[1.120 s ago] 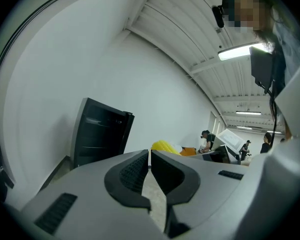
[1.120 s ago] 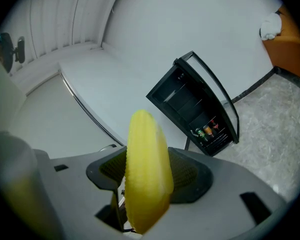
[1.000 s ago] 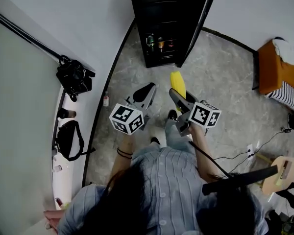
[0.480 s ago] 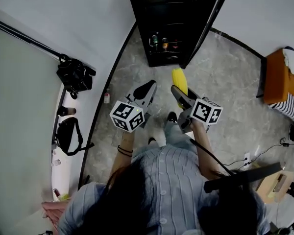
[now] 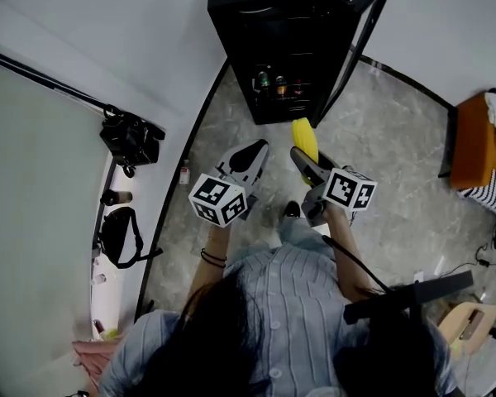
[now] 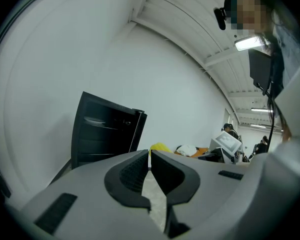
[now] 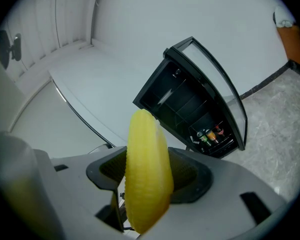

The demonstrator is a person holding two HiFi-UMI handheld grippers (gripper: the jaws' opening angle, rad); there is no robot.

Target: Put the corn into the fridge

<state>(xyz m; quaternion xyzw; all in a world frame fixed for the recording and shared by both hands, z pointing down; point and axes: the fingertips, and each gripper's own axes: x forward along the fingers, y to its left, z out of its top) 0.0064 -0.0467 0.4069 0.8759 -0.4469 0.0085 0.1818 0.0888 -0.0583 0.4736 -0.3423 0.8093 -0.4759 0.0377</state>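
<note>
Floor by open fridge: R gripper jaws grasp corn, L gripper jaws clenched.

Tiny bottles in fridge, labels illegible

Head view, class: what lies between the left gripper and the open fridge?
Only bare grey floor, as the head view shows: nothing stands between the left gripper and the fridge.

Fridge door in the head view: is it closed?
No, the fridge door is swung wide open, and bottles show on a low shelf inside.
</note>
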